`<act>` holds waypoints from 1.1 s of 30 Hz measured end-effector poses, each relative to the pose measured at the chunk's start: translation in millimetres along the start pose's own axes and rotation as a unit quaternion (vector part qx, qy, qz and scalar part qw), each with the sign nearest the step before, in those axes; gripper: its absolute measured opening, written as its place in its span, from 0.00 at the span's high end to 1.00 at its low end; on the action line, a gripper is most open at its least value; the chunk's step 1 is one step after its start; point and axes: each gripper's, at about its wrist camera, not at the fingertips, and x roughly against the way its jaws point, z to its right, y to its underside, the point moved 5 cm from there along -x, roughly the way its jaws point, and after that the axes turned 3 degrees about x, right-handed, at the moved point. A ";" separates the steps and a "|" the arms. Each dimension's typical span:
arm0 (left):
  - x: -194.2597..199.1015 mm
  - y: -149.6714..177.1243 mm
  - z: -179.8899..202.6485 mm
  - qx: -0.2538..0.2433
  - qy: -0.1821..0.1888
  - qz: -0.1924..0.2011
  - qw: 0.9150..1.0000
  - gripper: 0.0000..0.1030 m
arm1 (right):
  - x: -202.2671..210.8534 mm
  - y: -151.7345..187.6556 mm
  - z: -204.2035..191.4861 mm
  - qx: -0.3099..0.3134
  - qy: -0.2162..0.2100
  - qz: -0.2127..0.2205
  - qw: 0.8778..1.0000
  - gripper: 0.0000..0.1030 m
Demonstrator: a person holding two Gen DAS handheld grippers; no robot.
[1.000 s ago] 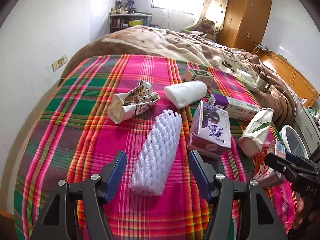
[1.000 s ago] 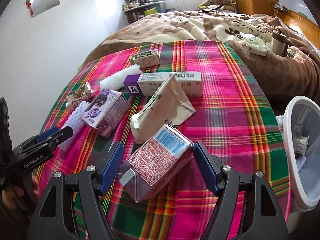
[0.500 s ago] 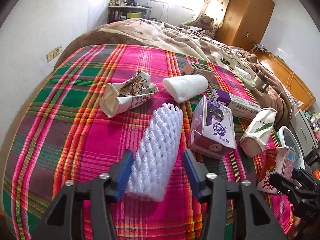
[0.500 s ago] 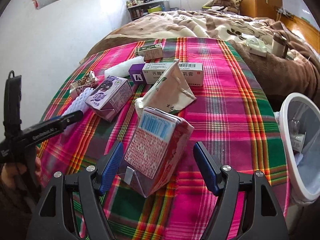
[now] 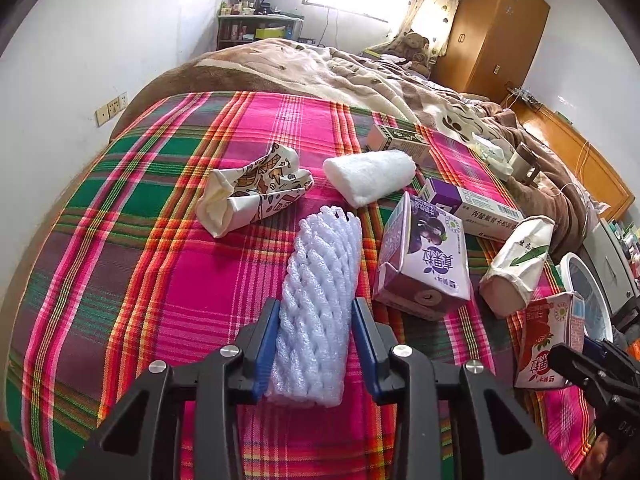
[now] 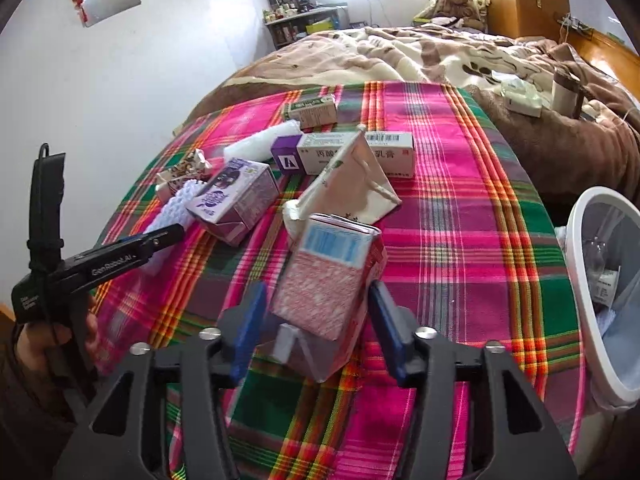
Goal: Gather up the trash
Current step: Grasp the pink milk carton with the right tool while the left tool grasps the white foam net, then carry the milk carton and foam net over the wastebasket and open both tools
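Trash lies on a plaid blanket (image 5: 132, 264). My left gripper (image 5: 316, 344) is shut on a white foam fruit net (image 5: 320, 296), both pads touching its sides. My right gripper (image 6: 320, 320) is narrowed around a red drink carton (image 6: 328, 276) that stands tilted on the blanket; the right pad touches it, while a small gap shows at the left pad. The carton also shows in the left wrist view (image 5: 548, 344). A white trash bin (image 6: 600, 296) stands off the bed's right edge.
A purple drink carton (image 5: 424, 260), a patterned paper wrapper (image 5: 252, 192), a white foam roll (image 5: 368, 176), a folded paper bag (image 5: 516, 264), a long medicine box (image 5: 472, 208) and a small green box (image 5: 396, 140) lie on the blanket. Brown bedding lies behind.
My left gripper moved forward and closed on the foam net. My right gripper narrowed around the red carton, which tipped from lying flat to nearly upright.
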 end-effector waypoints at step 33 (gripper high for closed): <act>88.9 15.3 73.7 -0.041 0.054 0.072 0.995 0.65 | 49.9 -1.4 36.0 -0.032 -0.025 0.067 0.997 0.64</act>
